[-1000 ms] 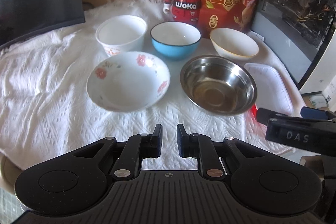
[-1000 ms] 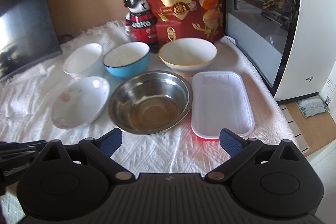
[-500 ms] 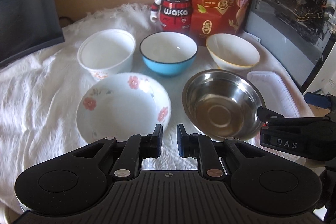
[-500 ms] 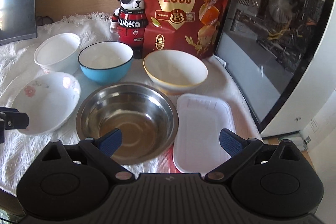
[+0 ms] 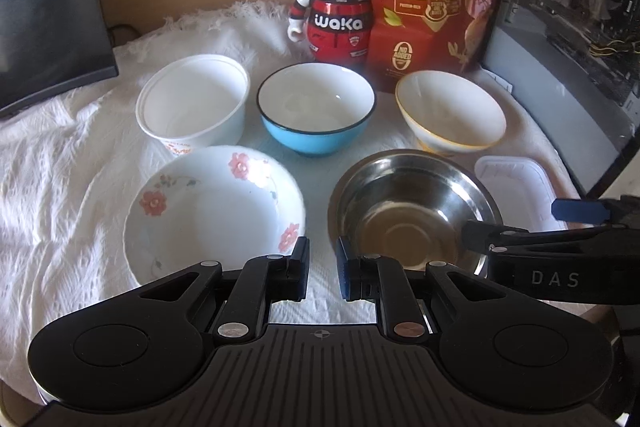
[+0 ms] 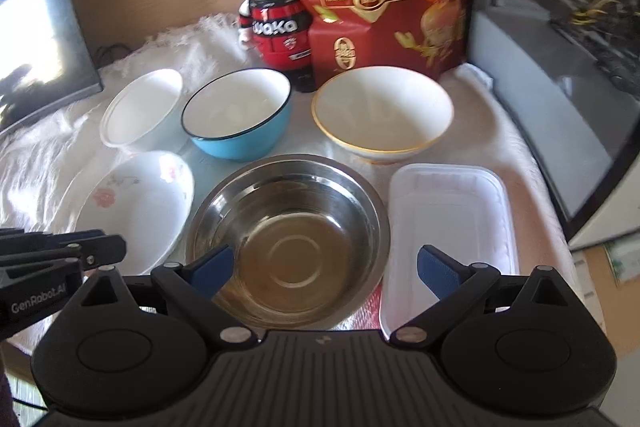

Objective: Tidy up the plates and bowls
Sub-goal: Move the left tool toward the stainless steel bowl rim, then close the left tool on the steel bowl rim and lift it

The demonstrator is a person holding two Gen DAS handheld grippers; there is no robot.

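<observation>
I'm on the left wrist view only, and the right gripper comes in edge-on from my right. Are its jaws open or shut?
Observer: Open. The right gripper has its jaws spread wide, gripping nothing.
Operator: What is it lined up with?
Observer: The round stainless steel bowl. It fills the gap between the fingers, and it is empty.
Operator: The white rectangular plastic tray is mostly hidden from me. Anything in it?
Observer: No. The white rectangular plastic tray shows whole here and is empty. It lies lengthwise just right of the steel bowl, with the gripper's right finger over its near left edge.
</observation>
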